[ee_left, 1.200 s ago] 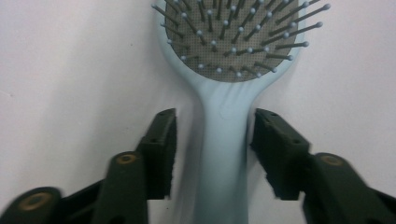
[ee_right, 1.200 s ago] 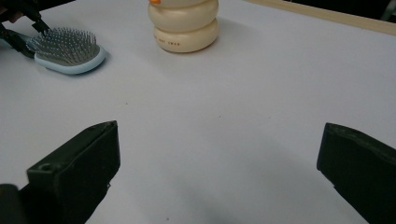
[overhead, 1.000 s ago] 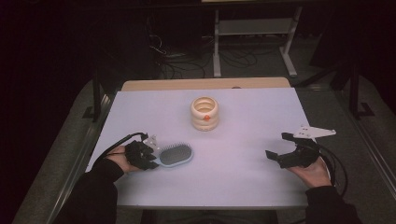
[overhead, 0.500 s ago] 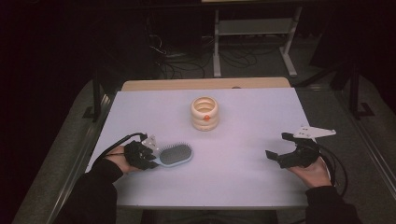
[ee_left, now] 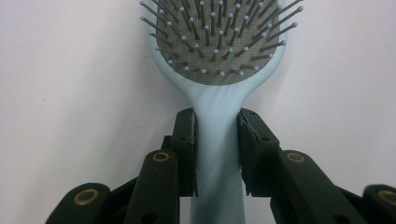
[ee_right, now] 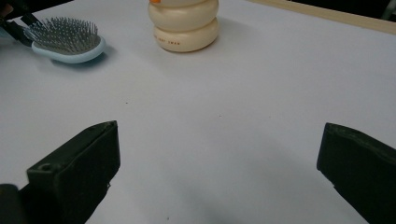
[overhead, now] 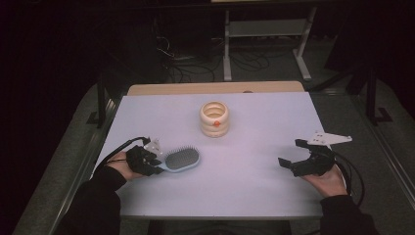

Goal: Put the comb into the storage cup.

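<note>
Left gripper [ee_left: 218,144] clamped on the pale blue handle of the hairbrush [ee_left: 219,70], both jaws pressing the handle from its two sides. Seen from above at the near left part of the white table [overhead: 254,137], brush head with bristles up, lying on the surface. Right gripper [overhead: 293,157] at the near right, resting above the table, jaws wide apart and holding nothing. Between them and farther back, cream ribbed container [overhead: 214,119] standing upright, with a small orange spot on its front.
</note>
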Action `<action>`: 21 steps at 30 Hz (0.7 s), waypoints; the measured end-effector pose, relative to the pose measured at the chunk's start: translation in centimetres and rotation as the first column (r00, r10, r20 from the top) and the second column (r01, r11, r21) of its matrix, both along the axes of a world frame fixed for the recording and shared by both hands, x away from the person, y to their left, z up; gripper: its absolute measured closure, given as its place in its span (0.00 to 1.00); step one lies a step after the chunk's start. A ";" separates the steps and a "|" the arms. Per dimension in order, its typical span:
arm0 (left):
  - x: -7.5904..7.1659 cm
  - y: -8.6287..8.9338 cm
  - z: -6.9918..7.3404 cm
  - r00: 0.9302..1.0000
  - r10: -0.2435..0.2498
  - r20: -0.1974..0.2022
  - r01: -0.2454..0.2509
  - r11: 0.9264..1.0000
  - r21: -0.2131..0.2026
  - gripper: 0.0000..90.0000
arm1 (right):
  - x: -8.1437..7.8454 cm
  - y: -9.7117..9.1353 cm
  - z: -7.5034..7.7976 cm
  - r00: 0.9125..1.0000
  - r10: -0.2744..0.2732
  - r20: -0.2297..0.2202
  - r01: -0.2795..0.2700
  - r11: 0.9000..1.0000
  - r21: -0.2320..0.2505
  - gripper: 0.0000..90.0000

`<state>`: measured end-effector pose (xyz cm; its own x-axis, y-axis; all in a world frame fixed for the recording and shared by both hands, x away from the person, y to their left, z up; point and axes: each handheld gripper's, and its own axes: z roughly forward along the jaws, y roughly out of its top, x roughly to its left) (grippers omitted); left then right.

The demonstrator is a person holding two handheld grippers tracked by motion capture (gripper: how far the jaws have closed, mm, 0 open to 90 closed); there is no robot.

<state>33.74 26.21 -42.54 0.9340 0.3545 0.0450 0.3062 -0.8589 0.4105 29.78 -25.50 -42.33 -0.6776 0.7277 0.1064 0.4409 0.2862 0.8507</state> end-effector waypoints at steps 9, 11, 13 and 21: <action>0.0 0.3 1.5 0.999 0.010 0.032 -0.009 1.000 -0.025 0.78 | 0.0 0.0 0.0 1.000 -0.001 -0.001 0.001 1.000 0.002 0.00; 0.0 0.3 1.9 0.999 0.011 0.051 -0.009 1.000 -0.028 0.78 | 0.0 0.0 0.0 1.000 -0.001 -0.001 0.001 1.000 0.001 0.00; 0.0 0.4 2.4 0.998 0.014 0.061 -0.012 0.999 -0.038 0.78 | 0.0 0.0 0.0 1.000 -0.001 -0.001 0.001 1.000 0.002 0.00; 0.0 0.2 4.1 0.995 0.011 0.102 -0.006 0.998 -0.056 0.78 | 0.0 0.0 0.0 1.000 -0.001 -0.001 0.001 1.000 0.002 0.00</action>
